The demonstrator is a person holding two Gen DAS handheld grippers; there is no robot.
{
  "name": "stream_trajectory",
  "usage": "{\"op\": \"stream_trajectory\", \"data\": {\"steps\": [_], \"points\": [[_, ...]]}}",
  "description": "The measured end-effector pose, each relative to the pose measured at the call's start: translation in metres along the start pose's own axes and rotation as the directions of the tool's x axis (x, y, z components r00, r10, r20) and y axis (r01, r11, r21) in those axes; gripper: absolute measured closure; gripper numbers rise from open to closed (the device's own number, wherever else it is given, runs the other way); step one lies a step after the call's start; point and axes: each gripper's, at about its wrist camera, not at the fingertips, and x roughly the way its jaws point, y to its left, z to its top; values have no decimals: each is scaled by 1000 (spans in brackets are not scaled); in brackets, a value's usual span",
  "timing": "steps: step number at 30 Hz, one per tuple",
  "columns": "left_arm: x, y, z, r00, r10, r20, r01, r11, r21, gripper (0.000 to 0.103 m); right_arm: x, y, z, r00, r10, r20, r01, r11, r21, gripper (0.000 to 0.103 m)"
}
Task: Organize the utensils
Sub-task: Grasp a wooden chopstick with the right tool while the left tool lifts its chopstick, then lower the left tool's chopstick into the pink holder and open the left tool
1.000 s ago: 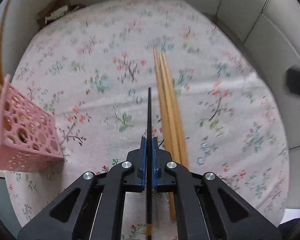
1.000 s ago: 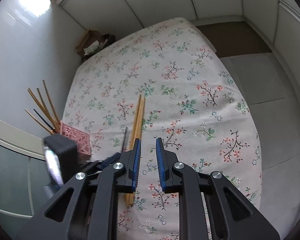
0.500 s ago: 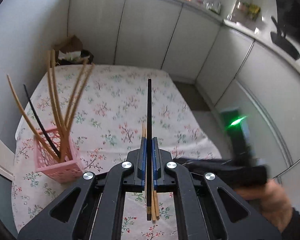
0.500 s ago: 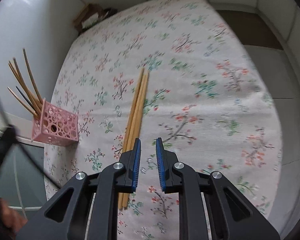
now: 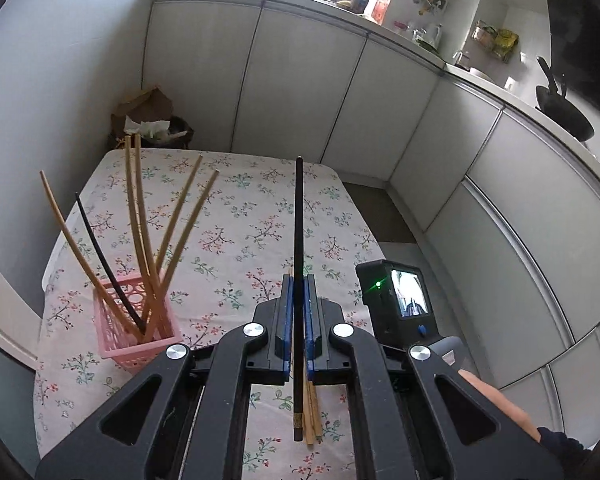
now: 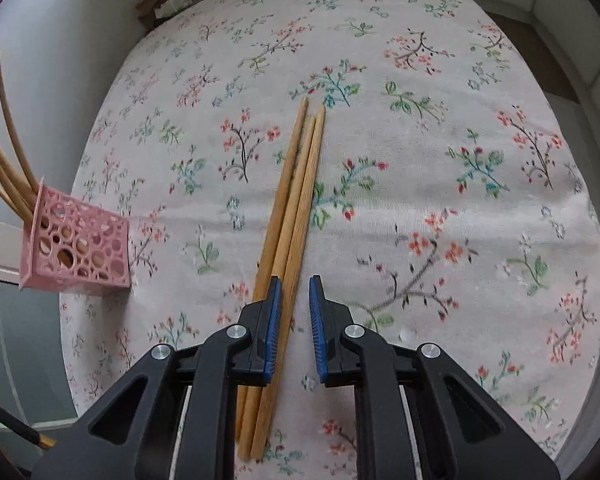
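The left tongs (image 5: 296, 312) were clenched on a black chopstick (image 5: 298, 216), which ran straight up between the blue pads toward twelve o'clock, its lower end sticking out behind the tongs at six o'clock. At about eight o'clock from the tongs in the left wrist view stood the pink perforated basket (image 5: 118, 344) on the floral tablecloth (image 5: 244, 216) covering the worktop. Several wooden chopsticks (image 5: 138, 216) and one thin black stick (image 5: 100, 252) stood in the basket, fanning outward from it. Part of the right tool with its small lit screen (image 5: 410, 294) showed at three o'clock, and a hand (image 5: 496, 412) behind it at four o'clock.

The right tongs (image 6: 294, 320) were released, the pads apart with nothing between them, hovering low over the cloth. Three wooden chopsticks (image 6: 296, 200) lay together on the tablecloth (image 6: 440, 160), running from about twelve o'clock down under the left finger (image 6: 274, 320) of the tongs, their thick ends at six o'clock. The pink basket (image 6: 76, 252) sat well apart from them at nine o'clock, near the worktop edge, with wooden sticks (image 6: 8, 160) leaning out of it toward ten o'clock.
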Motion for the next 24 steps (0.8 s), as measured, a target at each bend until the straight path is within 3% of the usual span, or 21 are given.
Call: {"op": "stream_trajectory", "data": {"steps": [6, 9, 15, 20, 24], "points": [[-4, 4, 3, 1000, 10, 16, -10, 1000, 1, 99, 2, 20, -3, 993, -116, 21, 118, 988, -101, 91], [-9, 6, 3, 1000, 13, 27, -13, 1000, -9, 99, -2, 16, -3, 995, -98, 17, 99, 993, -66, 96], [-13, 6, 2, 999, 21, 41, -20, 1000, -10, 99, -55, 16, -4, 988, 0, 156, 9, 999, -53, 96], [-20, 7, 6, 997, 26, 69, -26, 1000, 0, 99, -92, 19, -8, 951, 88, 295, -71, 995, -70, 96], [-31, 18, 12, 993, 47, 110, -46, 999, -12, 99, -124, 28, -13, 891, 162, 425, -125, 985, -115, 96]]}}
